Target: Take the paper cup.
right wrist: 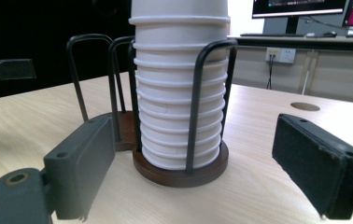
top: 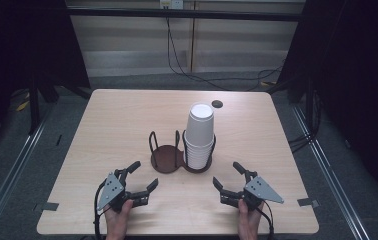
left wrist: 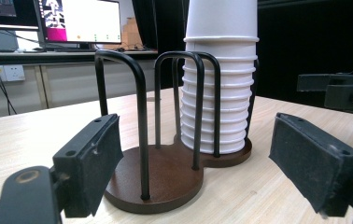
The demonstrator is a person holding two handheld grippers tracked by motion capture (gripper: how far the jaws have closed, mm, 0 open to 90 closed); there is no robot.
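A tall stack of white paper cups point(top: 199, 135) stands upside down in the right ring of a black wire holder with two round brown bases point(top: 164, 160); the left ring is empty. My left gripper point(top: 144, 175) rests near the table's front edge, left of the holder, open with nothing between its jaws. My right gripper point(top: 226, 173) sits mirrored on the right, also open and empty. In the left gripper view the left gripper point(left wrist: 198, 154) frames the empty base point(left wrist: 165, 175) and the cups point(left wrist: 219, 84). In the right gripper view the right gripper point(right wrist: 200, 161) faces the cups point(right wrist: 179, 93).
The light wooden table point(top: 127, 115) has a dark cable hole point(top: 217, 104) near its far edge. Tape marks point(top: 49, 206) lie by the front corners. Dark stands and floor cables surround the table. Monitors point(left wrist: 81, 21) sit on a desk beyond.
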